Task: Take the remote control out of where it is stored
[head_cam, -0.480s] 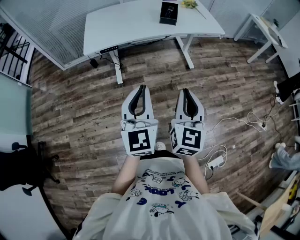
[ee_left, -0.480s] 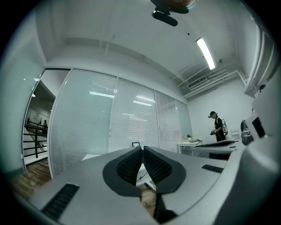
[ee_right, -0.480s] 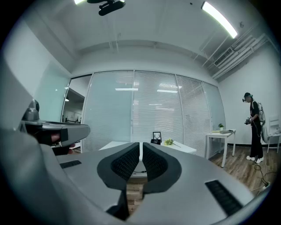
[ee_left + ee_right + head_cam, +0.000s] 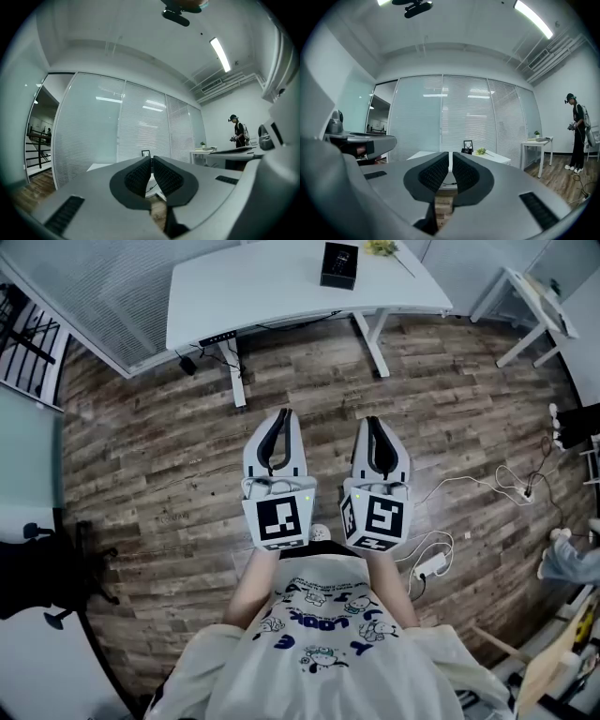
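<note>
Currently | left claw [image 4: 283, 416]: jaws together, nothing between, held level over wooden floor [image 4: 150, 456] | right claw [image 4: 372, 423]: jaws together, empty, just beside the left | white surface [image 4: 253, 292]: well ahead, bears black box [image 4: 337, 265] and green sprig [image 4: 378, 247] | remote control: not made out in any view | holder: person in printed white shirt [image 4: 319, 652].

Ahead of me, the white counter [image 4: 272, 296] carries a black box [image 4: 338, 265] near its far right corner, with a green sprig [image 4: 380, 247] just beside it.
</note>
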### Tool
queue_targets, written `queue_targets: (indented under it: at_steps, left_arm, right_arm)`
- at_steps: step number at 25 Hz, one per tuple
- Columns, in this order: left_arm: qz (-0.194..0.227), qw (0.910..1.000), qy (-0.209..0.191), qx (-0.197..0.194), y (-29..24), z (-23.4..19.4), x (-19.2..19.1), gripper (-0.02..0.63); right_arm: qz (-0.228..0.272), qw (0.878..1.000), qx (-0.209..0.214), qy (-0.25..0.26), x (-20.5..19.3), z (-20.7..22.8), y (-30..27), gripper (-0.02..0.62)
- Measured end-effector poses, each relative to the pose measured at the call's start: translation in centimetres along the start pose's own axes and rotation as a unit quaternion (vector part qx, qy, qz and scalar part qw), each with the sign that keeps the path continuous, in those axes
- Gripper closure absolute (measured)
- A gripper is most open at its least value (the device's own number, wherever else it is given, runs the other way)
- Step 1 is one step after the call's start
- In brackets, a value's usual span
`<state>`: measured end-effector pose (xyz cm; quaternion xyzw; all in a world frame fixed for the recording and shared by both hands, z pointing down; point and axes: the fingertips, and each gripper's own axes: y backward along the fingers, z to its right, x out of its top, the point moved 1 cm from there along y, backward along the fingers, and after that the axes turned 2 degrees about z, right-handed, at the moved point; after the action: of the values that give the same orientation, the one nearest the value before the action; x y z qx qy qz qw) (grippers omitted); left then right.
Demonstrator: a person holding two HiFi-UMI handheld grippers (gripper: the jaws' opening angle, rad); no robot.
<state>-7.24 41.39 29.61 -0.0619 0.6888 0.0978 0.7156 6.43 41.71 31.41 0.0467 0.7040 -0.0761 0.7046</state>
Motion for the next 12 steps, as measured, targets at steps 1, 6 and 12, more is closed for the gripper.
queue_targets:
  at_steps: [1, 6, 12]
  left_arm:
    - [0.001, 1.0000, 0.002, 0.001, -0.2, 0.1, 0.0, 0.577]
    - [-0.004, 1.0000, -0.003, 0.006, -1.1, 1.1, -0.3, 0.577]
    - [-0.006, 0.9999, -0.002, 0.013, -1.4, 2.8, -1.0, 0.577]
  right_arm:
    - [-0.001, 1.000, 0.001, -0.001, 0.0, 0.2, -0.1, 0.549]
    - [-0.003, 1.000, 0.002, -0.004, -0.3, 1.8, -0.6, 0.549]
    - [-0.008, 1.000, 0.013, -0.002, -1.0, 3.5, -0.4, 0.549]
